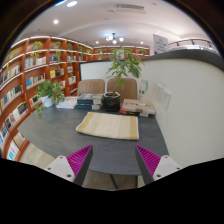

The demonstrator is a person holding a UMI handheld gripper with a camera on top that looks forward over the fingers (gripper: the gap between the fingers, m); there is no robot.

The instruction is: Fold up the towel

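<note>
The gripper hangs with jaws open and empty, low in the frame. The towel lies flat at centre on the tabletop; approaching low toward its near edge seems best.

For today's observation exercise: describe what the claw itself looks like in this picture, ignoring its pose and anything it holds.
The claw has two pale, whitish fingers, each bearing a bright magenta pad on its inner face. The pads look wedge-shaped, tapering toward the tips. No cables, markings or sleeves are visible.
</note>
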